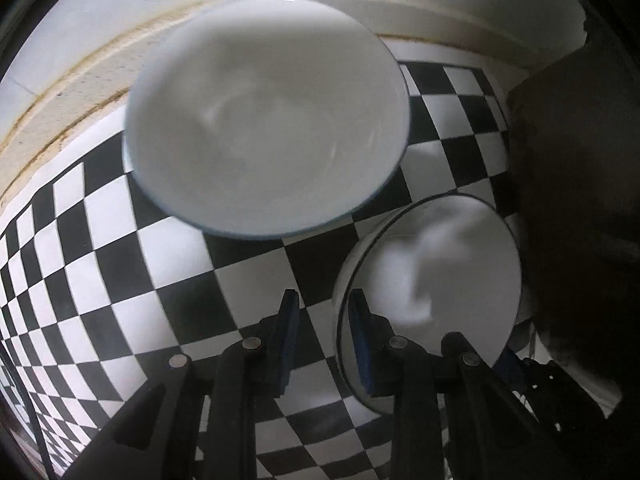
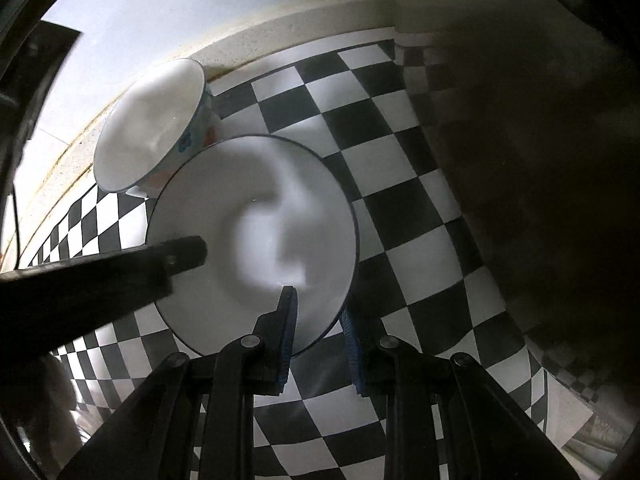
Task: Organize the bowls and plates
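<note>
Bowls are the job here, two on a checkered cloth [image 2: 420, 208]. Flowered bowl [image 1: 268, 128], the larger in the left view, sits ahead of the left gripper [image 1: 324, 340], well apart from its fingers, close to the counter's back edge [image 1: 60, 96]. Rimmed bowl [image 2: 256, 236], dark line around its lip, is the one being handled.

Right gripper [image 2: 318, 340]: jaws straddle the near rim of the rimmed bowl, left pad inside, right pad outside. Gap is narrow, but I can't tell whether the pads are actually clamped on the wall or just bracketing it.

Left gripper: jaws moderately apart; right finger sits inside the same bowl at its left rim, left finger outside over the cloth. Not pinched on anything.

Step in hand, my read: securing the rimmed bowl for nesting into the flowered one.

Next move likely needs a confirmed pinch on the right, left finger pulled clear of the rim, then lift and carry forward-left over the flowered bowl, keeping level.
</note>
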